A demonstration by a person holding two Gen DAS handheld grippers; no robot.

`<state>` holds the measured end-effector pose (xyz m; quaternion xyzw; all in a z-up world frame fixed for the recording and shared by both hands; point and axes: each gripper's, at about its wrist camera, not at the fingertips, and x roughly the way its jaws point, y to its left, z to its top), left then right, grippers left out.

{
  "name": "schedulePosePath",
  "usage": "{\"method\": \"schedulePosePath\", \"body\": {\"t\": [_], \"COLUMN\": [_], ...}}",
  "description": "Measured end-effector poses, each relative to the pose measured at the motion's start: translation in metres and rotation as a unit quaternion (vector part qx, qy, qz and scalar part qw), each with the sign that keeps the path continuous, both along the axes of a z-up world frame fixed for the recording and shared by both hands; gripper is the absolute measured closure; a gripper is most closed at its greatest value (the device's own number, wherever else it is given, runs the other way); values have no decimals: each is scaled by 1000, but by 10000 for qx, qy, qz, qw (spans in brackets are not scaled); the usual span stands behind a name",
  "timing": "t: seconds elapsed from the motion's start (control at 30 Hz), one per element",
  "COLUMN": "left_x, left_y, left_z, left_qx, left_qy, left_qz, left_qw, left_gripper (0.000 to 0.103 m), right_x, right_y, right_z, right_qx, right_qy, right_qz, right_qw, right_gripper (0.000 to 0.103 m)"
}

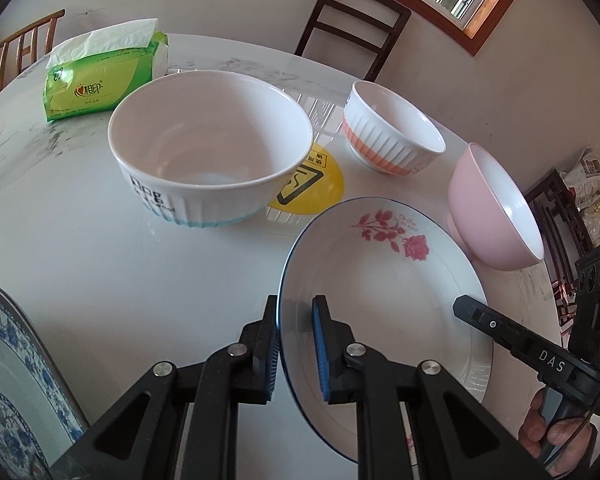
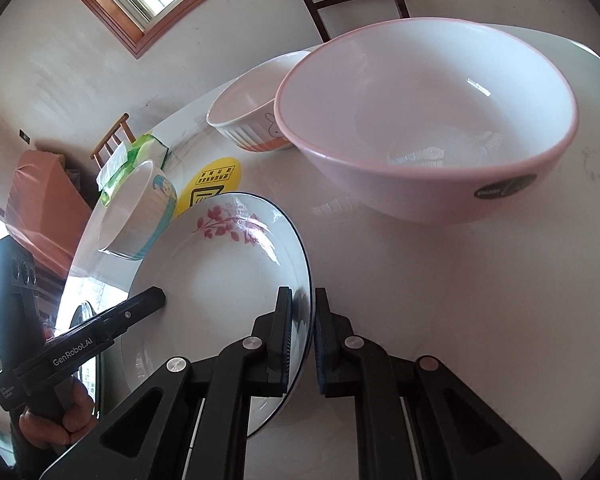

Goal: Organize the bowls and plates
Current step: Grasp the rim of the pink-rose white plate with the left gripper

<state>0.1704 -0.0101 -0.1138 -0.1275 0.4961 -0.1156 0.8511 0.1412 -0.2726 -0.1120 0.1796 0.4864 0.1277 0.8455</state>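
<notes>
The rose plate [image 1: 384,280] is held tilted above the counter [image 1: 120,264], beside the pink bowl [image 1: 496,216]. Left gripper [image 1: 296,344] and right gripper [image 2: 302,332] have their jaws clamped on opposite rims. Glazed ceramic: stiff, slippery, breakable. Grip only the rim.

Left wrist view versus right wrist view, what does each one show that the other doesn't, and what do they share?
Only the left wrist view shows the blue patterned platter at its left edge. Only the right wrist view shows the rabbit drawing on the orange-banded bowl. Both show the rose plate, clamped at opposite rims by the left tongs and right tongs, plus the pink bowl, blue-banded bowl, tissue pack and yellow sticker.
</notes>
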Motion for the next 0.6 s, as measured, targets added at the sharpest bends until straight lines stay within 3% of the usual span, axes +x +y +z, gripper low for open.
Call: {"method": "schedulePosePath", "body": {"t": [0.6], "left_x": [-43], "left_y": [33], "left_z": [22], "left_qx": [-61], "left_qy": [-163], "left_qz": [212], "left_qw": [9996], "left_gripper": [88], "right_x": [-35], "right_y": [38], "right_z": [25], "right_qx": [-31], "right_qy": [-185], "right_qz": [200], "right_qw": [9996], "right_gripper": [92]}}
